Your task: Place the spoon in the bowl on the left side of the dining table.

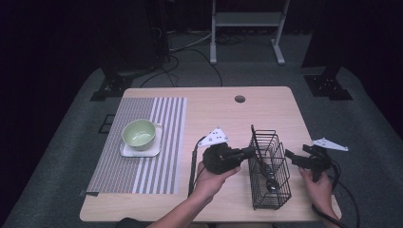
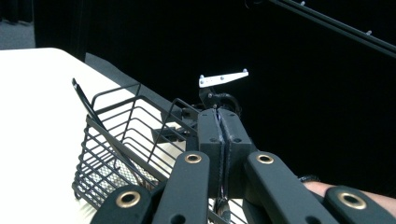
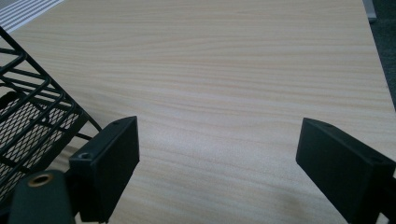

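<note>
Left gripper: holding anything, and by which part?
The left gripper is shut on the wire basket, clamped on its top rim wire. The right gripper is open, empty.

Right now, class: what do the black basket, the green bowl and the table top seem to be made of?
Basket: thin black rods with a mesh floor, likely coated metal wire with a matte finish. Bowl: smooth pale green with a soft sheen, probably glazed ceramic, possibly plastic. Table top: light wood grain lines, likely wood or a wood-look laminate.

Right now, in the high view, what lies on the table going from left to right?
Striped placemat → green bowl on its white plate → left hand-held gripper → black wire basket → right hand-held gripper.
</note>
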### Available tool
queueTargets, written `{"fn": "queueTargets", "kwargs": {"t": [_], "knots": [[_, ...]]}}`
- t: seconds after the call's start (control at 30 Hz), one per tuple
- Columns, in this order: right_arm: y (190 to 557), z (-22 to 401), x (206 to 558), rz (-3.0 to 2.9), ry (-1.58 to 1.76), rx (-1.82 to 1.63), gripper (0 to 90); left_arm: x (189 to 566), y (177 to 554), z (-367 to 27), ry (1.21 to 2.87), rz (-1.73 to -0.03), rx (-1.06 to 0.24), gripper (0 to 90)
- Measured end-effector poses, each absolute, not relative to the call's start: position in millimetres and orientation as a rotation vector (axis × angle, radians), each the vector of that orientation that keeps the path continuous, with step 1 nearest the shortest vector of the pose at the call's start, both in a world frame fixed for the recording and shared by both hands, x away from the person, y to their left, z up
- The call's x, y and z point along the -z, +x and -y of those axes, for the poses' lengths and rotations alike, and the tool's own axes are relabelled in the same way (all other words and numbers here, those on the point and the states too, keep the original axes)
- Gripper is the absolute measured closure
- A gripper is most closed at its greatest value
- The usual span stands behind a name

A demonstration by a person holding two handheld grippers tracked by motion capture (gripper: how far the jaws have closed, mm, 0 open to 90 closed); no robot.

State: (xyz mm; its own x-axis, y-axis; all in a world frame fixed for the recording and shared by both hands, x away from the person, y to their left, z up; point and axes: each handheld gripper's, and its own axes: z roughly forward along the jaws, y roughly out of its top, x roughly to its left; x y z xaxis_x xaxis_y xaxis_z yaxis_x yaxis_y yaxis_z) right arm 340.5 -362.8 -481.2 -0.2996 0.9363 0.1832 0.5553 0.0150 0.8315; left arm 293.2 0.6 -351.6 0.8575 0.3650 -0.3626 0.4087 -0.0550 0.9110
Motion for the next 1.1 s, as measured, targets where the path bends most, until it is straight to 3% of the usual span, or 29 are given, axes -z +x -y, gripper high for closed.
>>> {"fn": "queueTargets", "kwargs": {"t": [1.1], "knots": [[341.1,362.8,481.3,-1.874,1.535,-1.194,12.3,319.9,307.0,-22.4,1.556,-0.63,0.1,89.4]]}}
